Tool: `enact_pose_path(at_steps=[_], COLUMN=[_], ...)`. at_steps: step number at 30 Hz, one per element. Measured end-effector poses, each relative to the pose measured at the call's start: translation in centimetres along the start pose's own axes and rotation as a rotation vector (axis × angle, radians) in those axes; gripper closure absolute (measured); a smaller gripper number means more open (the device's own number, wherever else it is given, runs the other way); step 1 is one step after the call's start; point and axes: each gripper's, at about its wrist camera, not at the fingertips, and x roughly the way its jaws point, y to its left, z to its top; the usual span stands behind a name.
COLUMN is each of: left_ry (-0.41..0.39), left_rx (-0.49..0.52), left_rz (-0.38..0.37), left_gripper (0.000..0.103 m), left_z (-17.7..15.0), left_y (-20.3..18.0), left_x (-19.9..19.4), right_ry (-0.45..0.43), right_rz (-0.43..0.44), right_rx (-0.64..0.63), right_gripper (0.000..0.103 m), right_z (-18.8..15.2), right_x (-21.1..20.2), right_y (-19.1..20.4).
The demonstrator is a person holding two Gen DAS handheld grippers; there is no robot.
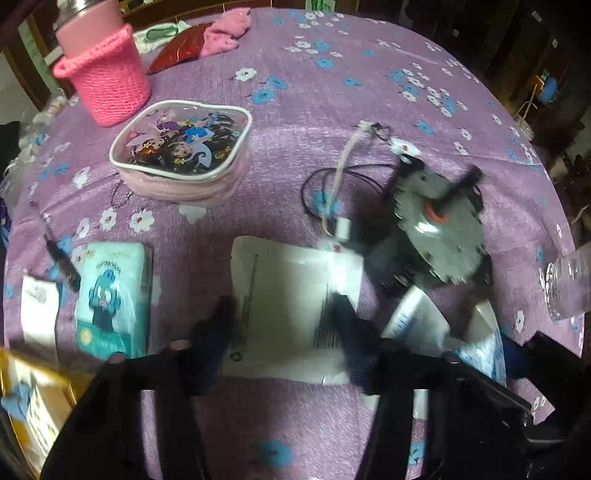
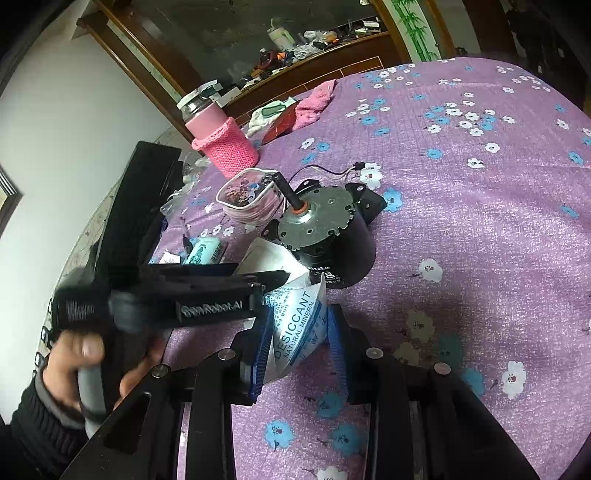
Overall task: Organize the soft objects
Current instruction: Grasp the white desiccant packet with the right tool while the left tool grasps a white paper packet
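Note:
My right gripper [image 2: 301,345] is shut on a white desiccant bag [image 2: 295,325] with blue print and holds it just above the purple cloth, next to a black motor [image 2: 325,232]. The bag also shows in the left wrist view [image 1: 424,325]. My left gripper [image 1: 284,314] is open, its blurred fingers spread over a flat white packet [image 1: 291,295] lying on the cloth. A teal tissue pack [image 1: 114,299] lies to its left. A cartoon-print pouch [image 1: 184,147] sits further back.
A pink knitted sleeve on a bottle [image 1: 107,81] stands at the back left, with a red packet [image 1: 177,50] and a pink cloth [image 1: 225,33] behind. The motor's wires [image 1: 343,173] trail across the middle. A clear bottle [image 1: 569,284] is at the right edge. A yellow box [image 1: 33,398] is at the near left.

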Motion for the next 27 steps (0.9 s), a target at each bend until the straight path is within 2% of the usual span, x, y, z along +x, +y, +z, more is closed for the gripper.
enact_pose_path(at_steps=[2, 3, 4, 6, 8, 11, 13, 16, 18, 21, 24, 27], left_ry=[-0.003, -0.015, -0.040, -0.052, -0.067, -0.128, -0.178, -0.292, -0.337, -0.410, -0.483, -0.482], left_rx=[-0.012, -0.023, -0.040, -0.097, -0.136, -0.179, -0.218, -0.283, -0.350, -0.459, -0.536, -0.594], left_rz=[-0.024, -0.035, -0.047, -0.119, -0.162, -0.230, -0.267, -0.263, -0.293, -0.261, -0.239, -0.213], left_gripper=[0.068, 0.082, 0.090, 0.095, 0.096, 0.096, 0.097, 0.097, 0.097, 0.097, 0.097, 0.097], left_z=[-0.8, -1.2, -1.2, -2.0, -3.2, -6.2, -6.7, -10.8, -13.7, -17.6, -20.1, -20.9], left_y=[-0.4, -0.1, 0.6, 2.0, 3.0, 3.7, 4.0, 6.1, 8.3, 12.2, 15.9, 19.3], left_x=[-0.5, -1.1, -1.8, -3.5, -5.2, -8.7, -10.4, -14.7, -16.8, -19.6, -21.4, -21.0], right_ry=[-0.003, -0.003, -0.004, -0.006, -0.016, -0.028, -0.036, -0.039, -0.035, -0.025, -0.022, 0.013], right_rz=[-0.004, -0.006, -0.005, -0.007, -0.016, -0.004, -0.003, 0.048, 0.082, 0.136, 0.185, 0.237], right_rx=[-0.007, -0.009, -0.011, -0.011, -0.021, -0.047, -0.063, -0.087, -0.113, -0.173, -0.236, -0.279], right_gripper=[0.074, 0.074, 0.074, 0.074, 0.074, 0.074, 0.074, 0.074, 0.074, 0.074, 0.074, 0.074], right_z=[0.0, 0.0, 0.0, -0.1, -0.4, -1.3, -1.9, -2.7, -2.9, -3.2, -3.0, -2.8], right_x=[0.0, 0.0, 0.0, -0.2, -0.8, -2.2, -3.2, -4.8, -5.7, -6.6, -6.8, -5.5], right_y=[0.1, 0.1, 0.1, 0.2, 0.5, 1.3, 1.8, 3.1, 4.5, 7.5, 10.8, 13.9])
